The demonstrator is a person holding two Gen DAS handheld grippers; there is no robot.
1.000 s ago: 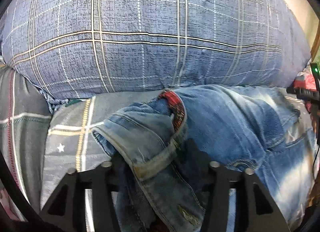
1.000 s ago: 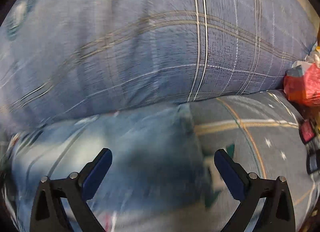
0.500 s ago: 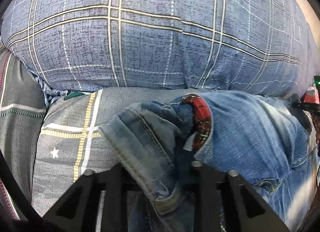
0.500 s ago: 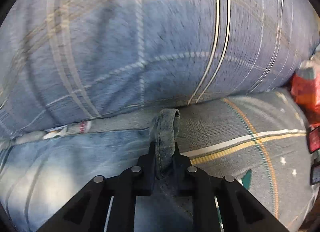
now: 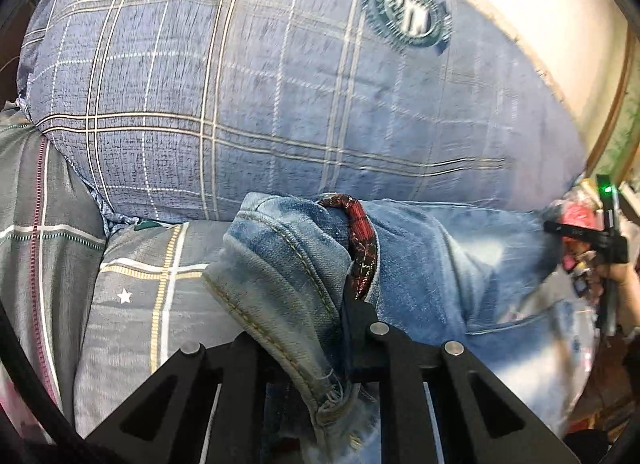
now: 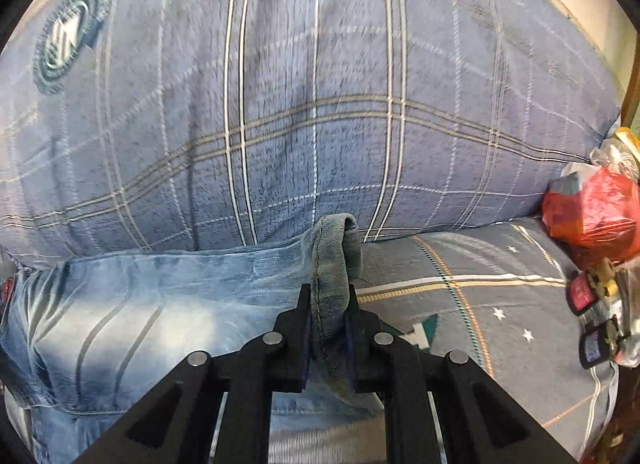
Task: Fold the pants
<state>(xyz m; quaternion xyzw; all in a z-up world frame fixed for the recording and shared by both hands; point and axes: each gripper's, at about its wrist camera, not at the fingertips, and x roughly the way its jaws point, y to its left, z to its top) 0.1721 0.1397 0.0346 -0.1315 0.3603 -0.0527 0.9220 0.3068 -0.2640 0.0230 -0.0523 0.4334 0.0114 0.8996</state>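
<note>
Light blue jeans (image 5: 440, 264) lie across the bed in front of a big blue plaid pillow (image 5: 260, 83). My left gripper (image 5: 320, 328) is shut on the jeans' waistband, where a red plaid lining (image 5: 362, 240) shows. My right gripper (image 6: 326, 320) is shut on the other end of the waistband (image 6: 334, 260), which stands up between its fingers. The jeans (image 6: 140, 304) stretch to the left in the right wrist view. The right gripper's body shows at the right edge of the left wrist view (image 5: 592, 240).
The grey bedsheet (image 6: 480, 324) with stars and stripes lies under the jeans. A red plastic bag (image 6: 592, 207) and small items (image 6: 596, 320) sit at the right. A grey cushion (image 5: 40, 203) is at the left. A cream wall (image 5: 540, 23) is behind the pillow.
Both grippers have closed on the waistband: the right one from wide open a second ago. Both now hold it raised, and more of the pillow and wall shows.
</note>
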